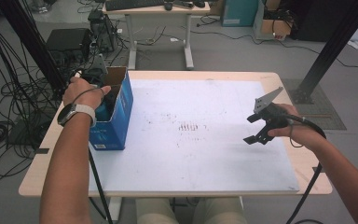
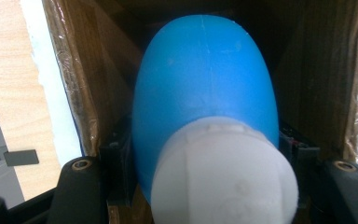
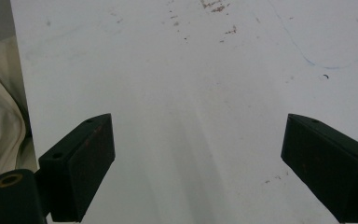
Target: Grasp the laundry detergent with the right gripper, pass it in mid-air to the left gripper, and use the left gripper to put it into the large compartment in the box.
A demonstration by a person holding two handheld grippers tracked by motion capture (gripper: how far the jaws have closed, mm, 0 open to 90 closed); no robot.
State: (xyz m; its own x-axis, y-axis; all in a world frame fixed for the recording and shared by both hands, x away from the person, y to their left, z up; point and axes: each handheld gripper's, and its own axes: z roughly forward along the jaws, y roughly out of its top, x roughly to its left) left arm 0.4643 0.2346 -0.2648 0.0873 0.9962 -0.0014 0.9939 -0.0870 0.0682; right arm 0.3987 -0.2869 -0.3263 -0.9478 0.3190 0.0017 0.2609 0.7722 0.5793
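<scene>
1. The left gripper [image 2: 205, 196] is reaching down into the open blue cardboard box [image 1: 121, 109] at the table's left edge; its jaws are pinching a blue bottle with a white cap [image 2: 205, 107].
2. The bottle is lying inside the box, its long axis running straight away from the jaws, cap end nearest the camera.
3. Whether the bottle is touching the box floor is not clear in this dim interior.
4. The right gripper [image 1: 255, 129] is hanging over the white mat [image 1: 191, 163], well apart from the box, jaws spread with nothing between them.
5. Judgement: the left hand is the nearer one; withdrawal should be following the bottle's axis, up and out of the box mouth.
</scene>
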